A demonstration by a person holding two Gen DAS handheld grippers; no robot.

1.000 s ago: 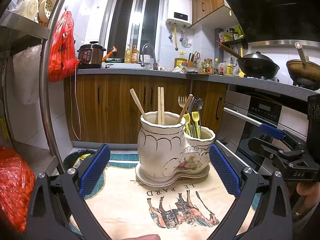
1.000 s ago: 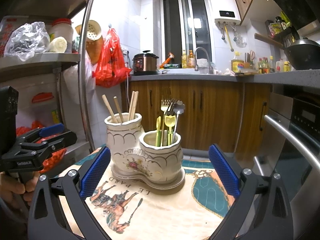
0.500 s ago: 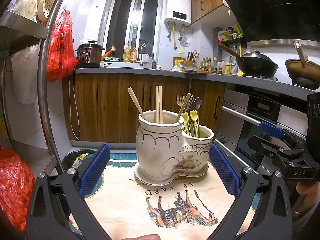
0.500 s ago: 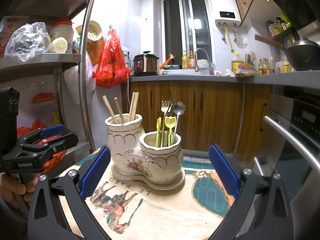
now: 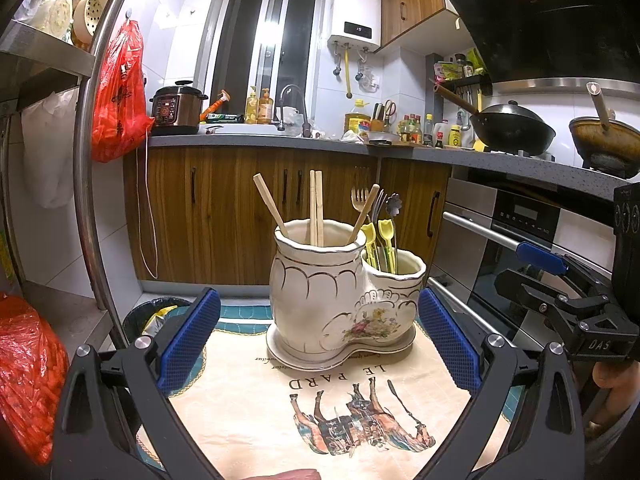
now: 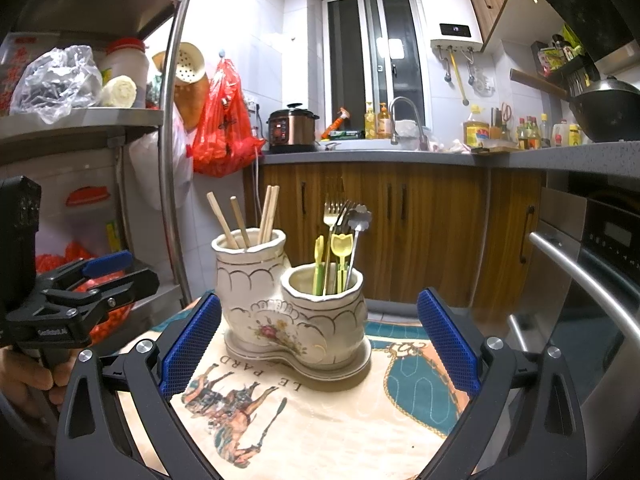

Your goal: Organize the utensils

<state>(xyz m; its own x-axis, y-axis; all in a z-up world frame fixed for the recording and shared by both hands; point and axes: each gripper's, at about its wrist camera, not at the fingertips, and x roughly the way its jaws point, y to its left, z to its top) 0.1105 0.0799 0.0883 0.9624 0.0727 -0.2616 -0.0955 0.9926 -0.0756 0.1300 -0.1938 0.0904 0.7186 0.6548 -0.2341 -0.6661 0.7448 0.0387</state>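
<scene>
holder [image 5: 344, 296] [image 6: 292, 312]: on cloth-covered surface [image 5: 248, 408], dead ahead of both grippers | chopsticks [image 5: 316, 208] in tall cup, forks and spoons [image 6: 340, 240] in low cup, long axes near upright | left gripper [image 5: 320, 336]: fingers spread wide, empty | right gripper [image 6: 320, 336]: fingers spread wide, empty, low cup nearer | likely needs top-down reach

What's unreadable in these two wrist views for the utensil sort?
- Lower ends of the chopsticks and forks: hidden inside the ceramic holder in both views.
- Exact count of metal pieces in the short cup: they overlap, both views.
- Cloth near edge: cut off by the frame and the open left claw and right claw.
</scene>
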